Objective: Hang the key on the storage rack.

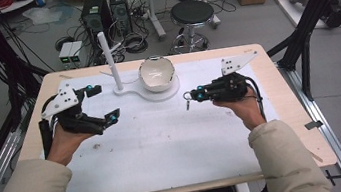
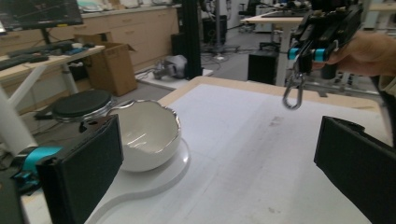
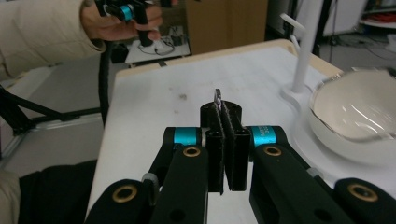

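Observation:
A small metal snap hook [image 1: 188, 104] hangs from my right gripper [image 1: 192, 96], which is shut on it right of the table's middle. The hook [image 2: 293, 93] dangles below that gripper [image 2: 314, 52] in the left gripper view. In the right gripper view its thin edge [image 3: 217, 97] pokes out between the closed pads of my right gripper [image 3: 225, 122]. My left gripper [image 1: 104, 104] is held open and empty at the table's left, its jaws [image 2: 219, 172] wide apart. A white bowl [image 1: 156, 72] [image 2: 149, 135] [image 3: 359, 112] sits on a white stand base [image 1: 129, 89] with an upright post [image 1: 109, 59].
A white mat [image 1: 165, 147] covers most of the wooden table [image 1: 291, 109]. The post [image 3: 303, 51] rises beside the bowl. Beyond the far edge are a stool [image 1: 192, 14], computer towers [image 1: 96, 15] and cables on the floor. Black frame legs [image 1: 313, 10] stand at the right.

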Demonstrator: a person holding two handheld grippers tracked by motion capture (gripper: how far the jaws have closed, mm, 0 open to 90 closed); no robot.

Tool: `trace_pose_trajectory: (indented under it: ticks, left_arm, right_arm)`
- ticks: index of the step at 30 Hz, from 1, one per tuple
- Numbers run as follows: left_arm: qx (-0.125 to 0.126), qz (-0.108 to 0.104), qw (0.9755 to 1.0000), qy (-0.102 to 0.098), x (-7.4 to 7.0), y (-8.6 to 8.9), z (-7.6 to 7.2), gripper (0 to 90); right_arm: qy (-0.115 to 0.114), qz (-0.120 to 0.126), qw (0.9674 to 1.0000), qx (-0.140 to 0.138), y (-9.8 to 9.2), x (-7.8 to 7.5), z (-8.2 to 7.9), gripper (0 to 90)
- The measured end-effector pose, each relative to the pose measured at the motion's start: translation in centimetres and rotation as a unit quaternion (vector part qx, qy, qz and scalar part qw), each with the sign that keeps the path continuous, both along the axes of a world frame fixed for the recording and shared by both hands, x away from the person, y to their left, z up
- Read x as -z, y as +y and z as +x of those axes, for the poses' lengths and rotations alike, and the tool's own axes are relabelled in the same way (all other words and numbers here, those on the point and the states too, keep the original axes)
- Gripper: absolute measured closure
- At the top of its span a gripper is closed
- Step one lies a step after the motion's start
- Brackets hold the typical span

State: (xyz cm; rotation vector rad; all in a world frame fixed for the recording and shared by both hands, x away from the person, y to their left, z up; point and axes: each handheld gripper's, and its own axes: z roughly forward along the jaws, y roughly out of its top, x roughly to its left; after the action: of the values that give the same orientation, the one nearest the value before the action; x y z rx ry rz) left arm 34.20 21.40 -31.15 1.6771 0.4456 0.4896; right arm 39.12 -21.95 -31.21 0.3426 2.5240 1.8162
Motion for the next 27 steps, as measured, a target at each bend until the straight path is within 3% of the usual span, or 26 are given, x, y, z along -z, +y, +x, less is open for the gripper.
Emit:
trace_pose_trajectory:
  ticks: [4,7,8,13,15,26,27]
  left_arm:
    - [0.027,0.003,0.9996,0.008,-1.0,-1.0,0.9,1.7]
    - [0.058,0.008,0.9982,0.012,-1.7,-2.4,1.6,1.7]
    - [0.058,0.008,0.9982,0.012,-1.7,-2.4,1.6,1.7]
    - [0.104,0.009,0.9941,0.030,-1.8,-4.3,2.0,1.7]
    - [0.127,0.014,0.9911,0.037,-1.8,-4.8,2.1,1.7]
    - [0.150,0.037,0.9871,0.044,-1.8,-6.5,2.5,3.2]
    - [0.155,0.038,0.9859,0.050,-1.7,-6.7,2.5,3.6]
  right_arm:
    - [-0.006,0.017,0.9996,-0.020,2.3,-0.4,0.0,88.8]
    - [-0.009,0.019,0.9992,-0.033,3.8,-0.7,0.0,88.8]
    - [-0.009,0.020,0.9991,-0.037,4.3,-0.7,0.0,88.8]
    - [-0.010,0.037,0.9980,-0.050,5.8,-0.8,0.0,88.8]
    - [-0.011,0.041,0.9976,-0.055,6.2,-0.8,-0.1,88.8]
    - [-0.006,0.052,0.9962,-0.069,7.7,-0.6,0.2,88.8]
    - [-0.005,0.049,0.9965,-0.068,7.8,-0.6,0.2,88.7]
